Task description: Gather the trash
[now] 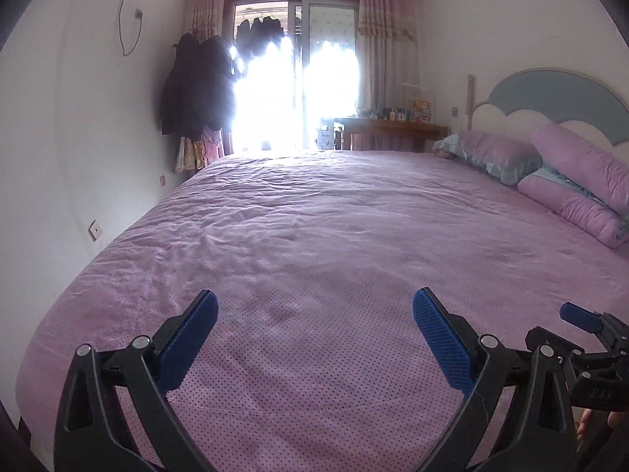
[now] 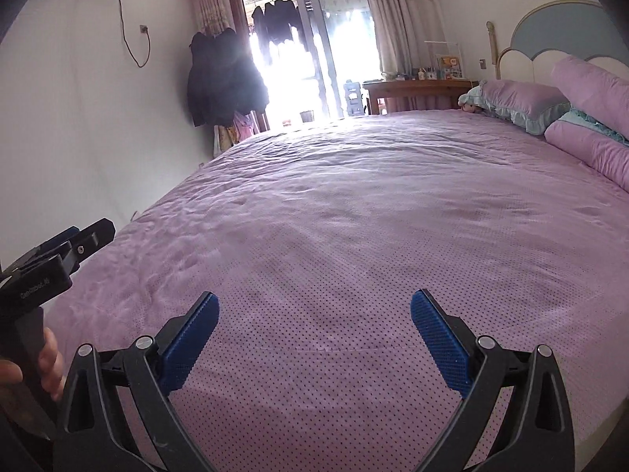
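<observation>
Both grippers empty over the bed, no trash in sight.
Left wrist: left gripper (image 1: 314,314) jaws apart above the pink bed (image 1: 314,216); right gripper (image 1: 582,318) at 4 o'clock. Right wrist: right gripper (image 2: 314,312) jaws apart too; handling can't be judged.

Left tool (image 1: 314,338) and right tool (image 2: 314,338), jaws wide, side by side.

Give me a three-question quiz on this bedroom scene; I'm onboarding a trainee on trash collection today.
1. True or false: the left gripper holds trash.
2. The pillows lie: A) by the headboard B) by the window.
3. What colour is the bedspread?

Key: 1 false, both it and the right gripper are open and empty; 2 A; 3 pink.
</observation>
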Demonstrator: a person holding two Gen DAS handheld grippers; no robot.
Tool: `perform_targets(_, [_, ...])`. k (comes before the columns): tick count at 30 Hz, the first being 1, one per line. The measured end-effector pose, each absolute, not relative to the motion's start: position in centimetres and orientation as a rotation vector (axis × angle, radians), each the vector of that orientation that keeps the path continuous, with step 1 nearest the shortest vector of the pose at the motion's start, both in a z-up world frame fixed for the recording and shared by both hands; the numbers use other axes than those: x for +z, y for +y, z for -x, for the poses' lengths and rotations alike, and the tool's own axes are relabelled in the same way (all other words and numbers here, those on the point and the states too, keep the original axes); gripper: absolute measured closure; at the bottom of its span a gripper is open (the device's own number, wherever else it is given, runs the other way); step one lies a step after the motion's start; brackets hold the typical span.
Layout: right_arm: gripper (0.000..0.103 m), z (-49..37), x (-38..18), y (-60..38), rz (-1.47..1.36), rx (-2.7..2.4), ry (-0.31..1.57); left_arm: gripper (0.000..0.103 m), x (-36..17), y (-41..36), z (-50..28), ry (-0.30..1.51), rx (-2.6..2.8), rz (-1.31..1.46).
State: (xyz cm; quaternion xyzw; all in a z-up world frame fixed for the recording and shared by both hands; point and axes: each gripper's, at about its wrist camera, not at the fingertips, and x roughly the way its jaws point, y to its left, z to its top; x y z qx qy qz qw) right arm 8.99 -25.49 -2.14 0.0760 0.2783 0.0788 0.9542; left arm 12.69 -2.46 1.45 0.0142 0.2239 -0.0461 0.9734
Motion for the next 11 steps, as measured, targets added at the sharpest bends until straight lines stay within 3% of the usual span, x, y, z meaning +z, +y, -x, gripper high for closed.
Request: perform_targets(11, [0.009,-15.7,-2.8,-25.4,-0.044,0.090,0.570,0.004,-1.3,1.5,-23.5,0.551,-0.033,0.007])
